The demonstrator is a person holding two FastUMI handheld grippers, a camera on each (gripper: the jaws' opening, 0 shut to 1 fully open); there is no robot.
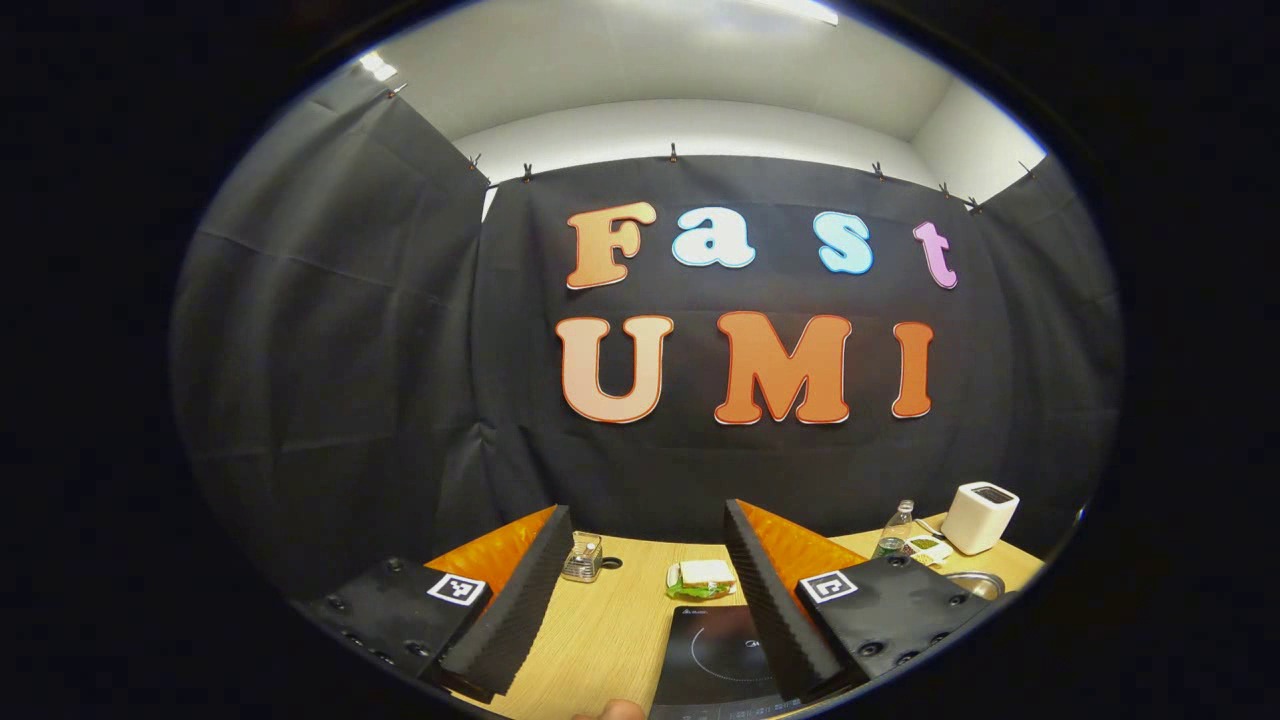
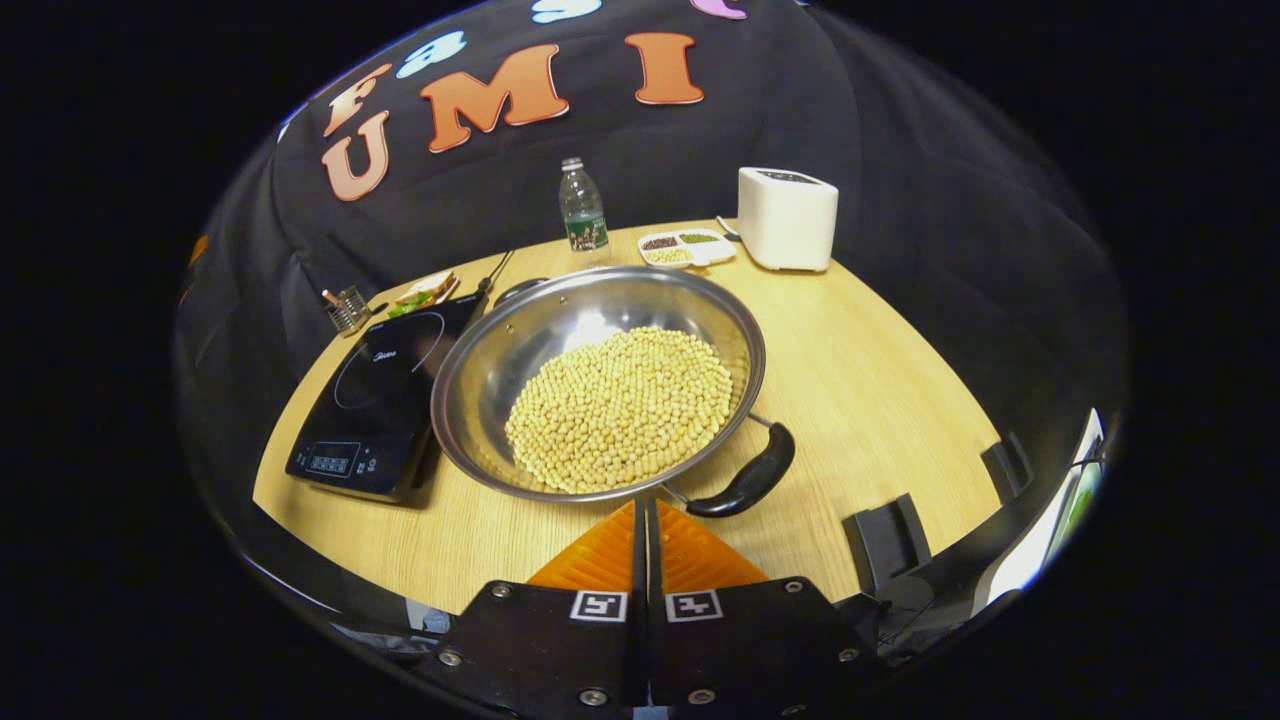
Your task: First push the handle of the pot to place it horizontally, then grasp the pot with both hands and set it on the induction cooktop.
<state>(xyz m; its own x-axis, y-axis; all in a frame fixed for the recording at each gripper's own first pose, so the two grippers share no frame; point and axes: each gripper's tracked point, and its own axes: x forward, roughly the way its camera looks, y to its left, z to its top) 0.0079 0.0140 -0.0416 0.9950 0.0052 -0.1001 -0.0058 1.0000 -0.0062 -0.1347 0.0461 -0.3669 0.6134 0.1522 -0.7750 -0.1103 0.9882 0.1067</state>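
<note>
Polished, mirror-bright metal for the pot point(image 2: 560, 340), with a glossy dark plastic handle point(image 2: 745, 478). Smooth, glassy black top on the cooktop point(image 2: 375, 395). Pale matt wood grain across the table point(image 2: 880, 390). Clear plastic bottle point(image 2: 581, 208); smooth white plastic toaster point(image 2: 787, 217).
</note>
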